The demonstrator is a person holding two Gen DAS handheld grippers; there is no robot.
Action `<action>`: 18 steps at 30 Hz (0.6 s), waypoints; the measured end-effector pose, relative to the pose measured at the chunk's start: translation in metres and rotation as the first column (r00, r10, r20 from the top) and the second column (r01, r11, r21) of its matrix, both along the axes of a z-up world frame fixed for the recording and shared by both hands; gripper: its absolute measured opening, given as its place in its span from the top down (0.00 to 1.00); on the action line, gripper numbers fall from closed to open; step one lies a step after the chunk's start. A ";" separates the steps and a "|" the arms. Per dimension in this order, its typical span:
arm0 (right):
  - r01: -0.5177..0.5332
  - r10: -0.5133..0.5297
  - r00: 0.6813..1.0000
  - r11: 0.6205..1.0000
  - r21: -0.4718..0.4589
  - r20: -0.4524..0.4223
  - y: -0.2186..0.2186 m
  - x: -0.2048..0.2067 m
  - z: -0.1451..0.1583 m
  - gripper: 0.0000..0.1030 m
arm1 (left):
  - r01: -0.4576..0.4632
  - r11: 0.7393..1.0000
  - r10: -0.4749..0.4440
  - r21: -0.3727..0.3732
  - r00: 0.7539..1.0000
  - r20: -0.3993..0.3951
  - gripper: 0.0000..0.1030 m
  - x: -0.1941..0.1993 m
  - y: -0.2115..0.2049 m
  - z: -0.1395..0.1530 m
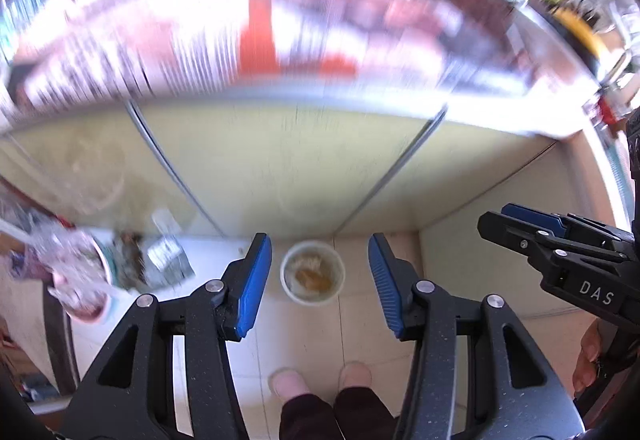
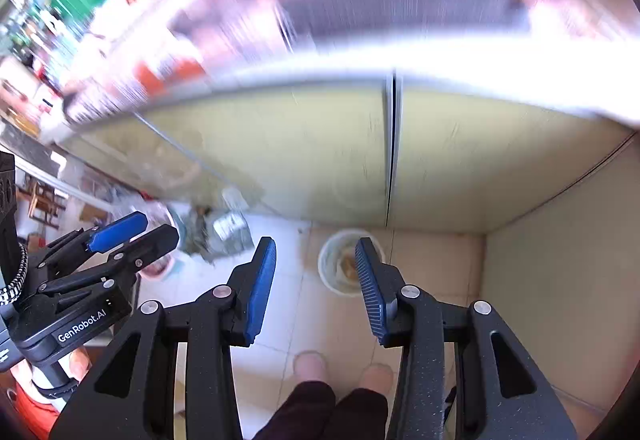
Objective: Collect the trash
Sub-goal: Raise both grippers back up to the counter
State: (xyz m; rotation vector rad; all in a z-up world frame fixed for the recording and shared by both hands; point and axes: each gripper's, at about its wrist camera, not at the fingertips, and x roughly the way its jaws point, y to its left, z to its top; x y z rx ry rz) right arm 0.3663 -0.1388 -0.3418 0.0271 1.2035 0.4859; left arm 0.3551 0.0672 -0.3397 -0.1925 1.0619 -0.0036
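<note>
Both grippers, left gripper (image 1: 316, 280) and right gripper (image 2: 316, 288), hang wide open and empty over the tiled floor, apparently lining up above a white bin (image 1: 313, 272) standing near the yellow cabinet (image 1: 280, 167) to receive trash.

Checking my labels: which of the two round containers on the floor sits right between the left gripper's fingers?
The white bin with yellowish scraps inside, by the cabinet; the other bowl lies far left.
</note>
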 end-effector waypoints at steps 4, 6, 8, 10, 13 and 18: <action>0.031 -0.034 0.993 0.999 0.027 0.109 -0.005 -0.013 0.074 0.63 | 0.023 0.999 -0.026 0.024 0.993 0.111 0.51 -0.012 0.005 0.072; 0.043 -0.049 0.984 0.998 0.040 0.169 -0.004 -0.022 0.106 0.63 | 0.028 0.998 -0.037 0.054 0.985 0.171 0.50 -0.017 0.005 0.106; 0.054 -0.065 0.971 0.997 0.053 0.229 -0.002 -0.030 0.136 0.63 | 0.036 0.997 -0.051 0.069 0.972 0.228 0.50 -0.023 0.009 0.139; 0.064 -0.080 0.955 0.996 0.065 0.285 0.001 -0.037 0.165 0.63 | 0.049 0.996 -0.070 0.079 0.957 0.281 0.48 -0.030 0.012 0.169; 0.082 -0.106 0.923 0.993 0.080 0.369 0.012 -0.048 0.202 0.63 | 0.057 0.992 -0.093 0.110 0.930 0.356 0.45 -0.038 0.014 0.207; 0.106 -0.148 0.866 0.988 0.114 0.478 0.023 -0.059 0.250 0.62 | 0.048 0.992 -0.096 0.117 0.887 0.451 0.41 -0.053 0.020 0.258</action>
